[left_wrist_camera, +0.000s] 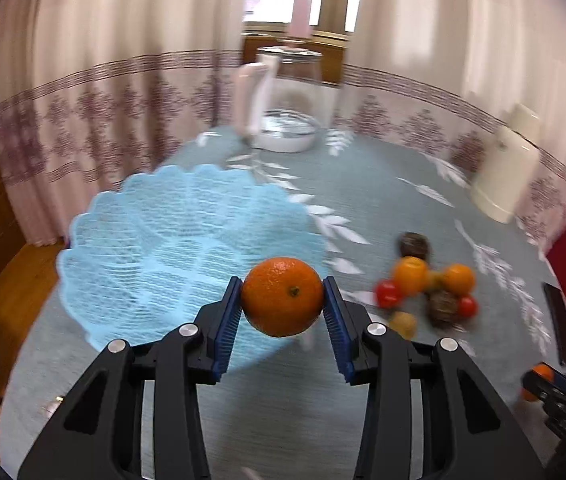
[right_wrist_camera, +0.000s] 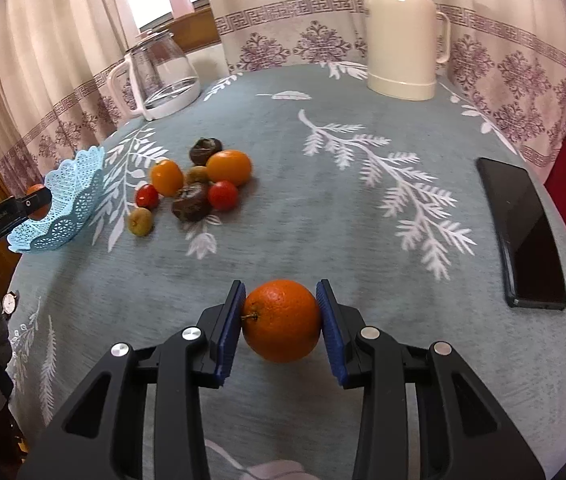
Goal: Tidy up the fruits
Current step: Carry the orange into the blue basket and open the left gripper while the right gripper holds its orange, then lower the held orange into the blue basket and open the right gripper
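We note the grey-blue tablecloth (right_wrist_camera: 283,208) printed with white leaf sprays, a pale blue lattice basket (left_wrist_camera: 187,236), orange oranges (right_wrist_camera: 229,167), red tomatoes (right_wrist_camera: 223,195), a cream flask (right_wrist_camera: 401,36), a black phone (right_wrist_camera: 523,236) and blue pads (left_wrist_camera: 227,324) on black frames.

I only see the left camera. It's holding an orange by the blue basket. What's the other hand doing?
Observer: The right gripper is shut on its own orange, over bare tablecloth.
Operator: Is it near the basket too?
Observer: No. The basket is far to its left, past the fruit pile.
Operator: What's that black thing at the right edge of my picture?
Observer: A dark phone, lying flat on the tablecloth.
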A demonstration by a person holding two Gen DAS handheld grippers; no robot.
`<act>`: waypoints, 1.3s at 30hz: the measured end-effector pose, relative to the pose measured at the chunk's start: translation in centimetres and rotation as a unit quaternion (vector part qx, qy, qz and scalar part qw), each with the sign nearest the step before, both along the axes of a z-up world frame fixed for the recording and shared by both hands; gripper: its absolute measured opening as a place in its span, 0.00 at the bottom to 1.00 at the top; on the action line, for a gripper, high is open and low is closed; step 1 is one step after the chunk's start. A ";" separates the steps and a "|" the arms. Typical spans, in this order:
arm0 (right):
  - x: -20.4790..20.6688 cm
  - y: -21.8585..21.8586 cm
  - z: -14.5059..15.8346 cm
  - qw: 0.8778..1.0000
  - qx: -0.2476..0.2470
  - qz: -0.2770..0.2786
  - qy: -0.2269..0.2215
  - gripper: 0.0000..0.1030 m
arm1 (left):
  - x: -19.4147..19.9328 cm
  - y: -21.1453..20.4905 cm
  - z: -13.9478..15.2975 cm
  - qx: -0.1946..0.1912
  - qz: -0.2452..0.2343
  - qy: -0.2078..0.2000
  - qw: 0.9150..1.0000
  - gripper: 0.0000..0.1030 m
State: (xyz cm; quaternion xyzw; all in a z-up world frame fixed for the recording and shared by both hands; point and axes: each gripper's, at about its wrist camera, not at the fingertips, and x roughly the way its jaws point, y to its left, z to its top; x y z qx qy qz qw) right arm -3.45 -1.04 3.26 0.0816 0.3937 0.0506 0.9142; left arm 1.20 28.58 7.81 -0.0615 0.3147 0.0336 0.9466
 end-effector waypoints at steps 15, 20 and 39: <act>2.2 7.5 1.8 0.998 -0.003 0.062 -0.005 0.36 | -0.1 4.0 1.1 0.016 0.047 -0.030 0.998 0.86; 3.2 10.4 3.5 0.996 -0.003 0.088 -0.022 0.36 | -0.3 4.6 1.5 0.016 0.054 -0.035 0.998 0.88; 9.8 24.3 5.6 0.981 0.015 0.189 -0.038 0.38 | -2.1 10.9 4.1 -0.003 0.123 -0.065 0.990 0.91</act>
